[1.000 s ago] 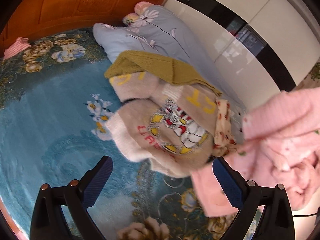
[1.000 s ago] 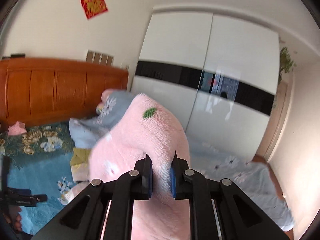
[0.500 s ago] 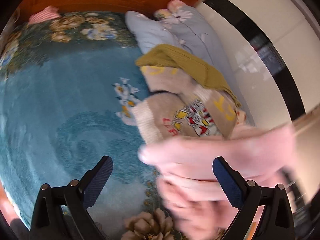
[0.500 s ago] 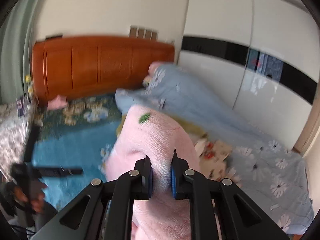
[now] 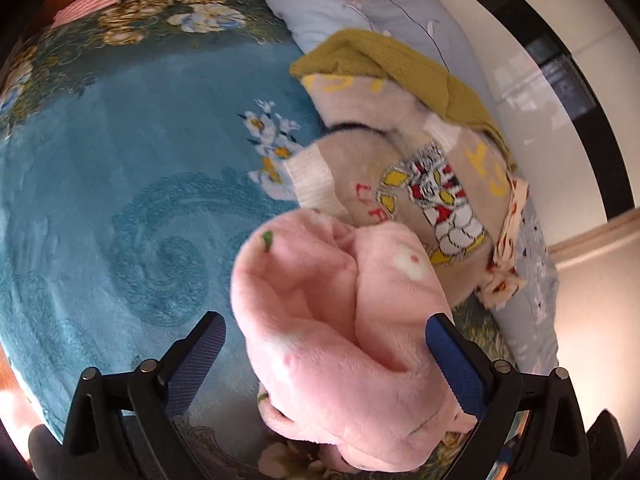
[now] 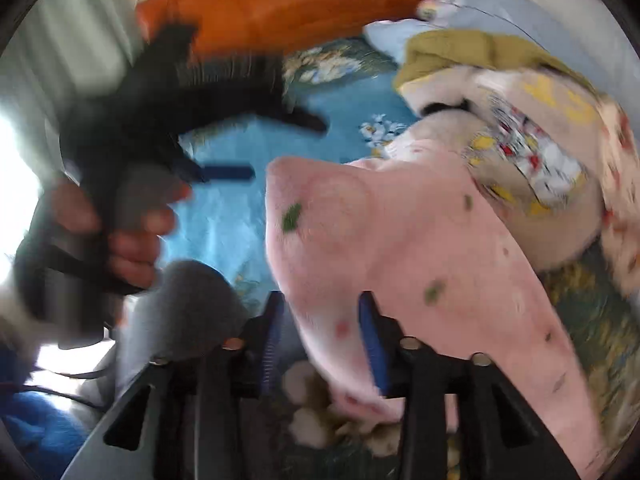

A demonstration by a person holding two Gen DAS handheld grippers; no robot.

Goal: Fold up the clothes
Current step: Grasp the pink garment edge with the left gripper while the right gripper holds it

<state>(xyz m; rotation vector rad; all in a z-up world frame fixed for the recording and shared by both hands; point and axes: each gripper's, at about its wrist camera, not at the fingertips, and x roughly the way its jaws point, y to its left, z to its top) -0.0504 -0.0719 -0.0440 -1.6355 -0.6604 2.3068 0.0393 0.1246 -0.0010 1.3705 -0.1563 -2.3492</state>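
Right hand-held gripper [image 6: 322, 340] parted around pink fleece garment [image 6: 404, 248], left hand-held gripper [image 5: 324, 354] wide beside it

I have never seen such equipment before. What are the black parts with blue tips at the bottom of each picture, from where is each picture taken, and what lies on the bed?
There is no robot here. A person holds a two-finger gripping tool in each hand, and each tool carries a wide-angle camera looking forward along its fingers. The black arms with blue pads are those fingers.

One picture comes from the left gripper, which is open. The other comes from the right gripper; it is blurred, and its pads sit apart on either side of the pink fleece garment, so I cannot tell whether it grips. That view also shows the person's hand holding the left tool.

On the blue floral bedspread lies a pile: a beige cartoon sweater, an olive knit, and grey-blue pillows.
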